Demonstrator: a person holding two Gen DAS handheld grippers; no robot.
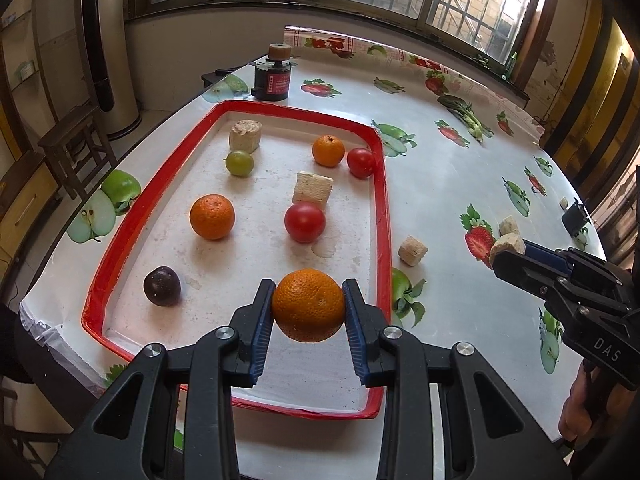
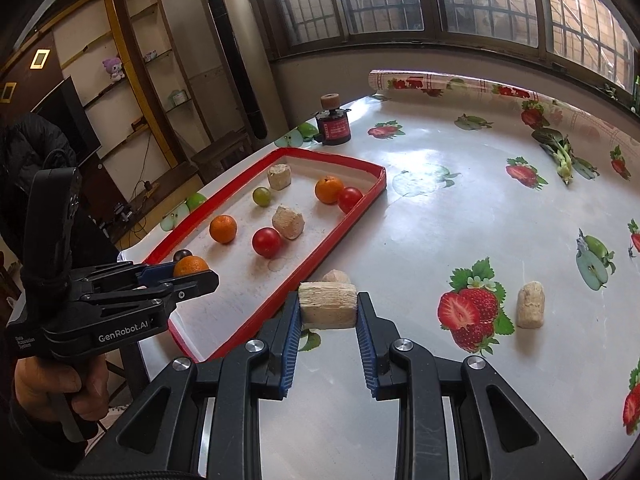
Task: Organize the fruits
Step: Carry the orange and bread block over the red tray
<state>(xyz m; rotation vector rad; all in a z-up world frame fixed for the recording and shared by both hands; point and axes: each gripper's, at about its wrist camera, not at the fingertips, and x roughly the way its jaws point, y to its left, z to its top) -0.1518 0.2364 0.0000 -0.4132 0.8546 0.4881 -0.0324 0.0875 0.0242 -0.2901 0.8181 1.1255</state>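
Above the near end of the red tray [image 1: 384,216], the left gripper [image 1: 308,304] clamps an orange [image 1: 309,305]. Right of it over the counter [image 1: 460,184], the right gripper [image 2: 328,306] clamps a pale block [image 2: 328,305].

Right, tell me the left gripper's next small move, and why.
Probably lower the orange and open the left gripper: it is clamped above bare floor of the red tray, where the other fruit already sits.

A red-rimmed tray [image 1: 384,216] is showing a pale, stained floor — on it oranges [image 1: 212,216] are glowing orange, tomatoes [image 1: 304,222] red, one fruit [image 1: 162,286] dark purple, another [image 1: 239,163] green. The tablecloth [image 1: 460,184] is gleaming white, printed with strawberries and green apples.
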